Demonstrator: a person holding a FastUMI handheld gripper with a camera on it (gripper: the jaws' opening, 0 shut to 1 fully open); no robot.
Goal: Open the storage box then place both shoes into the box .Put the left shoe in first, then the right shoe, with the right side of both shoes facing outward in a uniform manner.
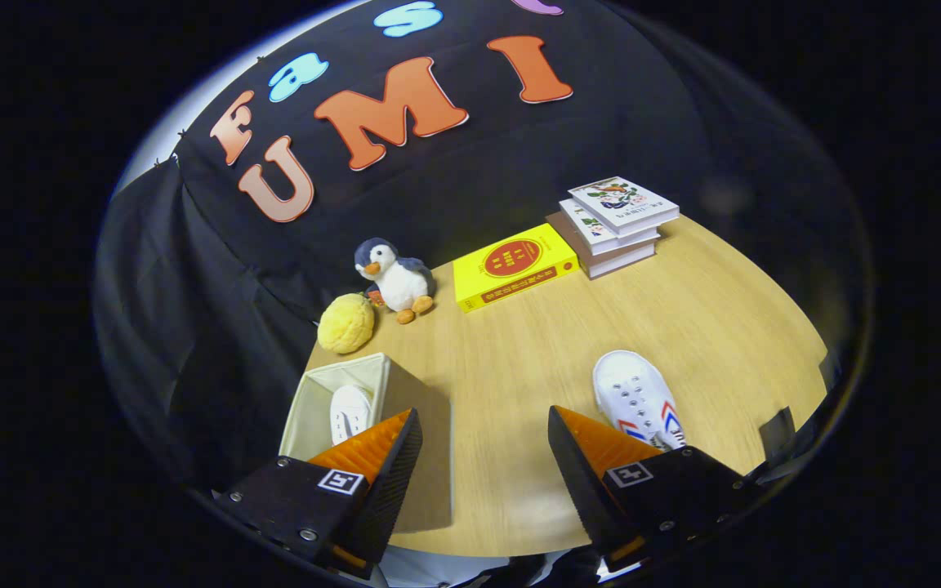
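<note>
A beige fabric storage box stands open on the wooden table, partly behind my left finger. Inside it lies a white shoe, toe pointing away from me. A second white shoe with red and blue side stripes rests on the table just beyond my right finger, which covers its heel. My gripper hovers above the table between box and loose shoe, open, with only bare tabletop between the fingers.
Along the table's far edge sit a yellow round plush, a penguin toy, a yellow book and a stack of books. Black cloth walls the booth behind. The wooden table curves away at right.
</note>
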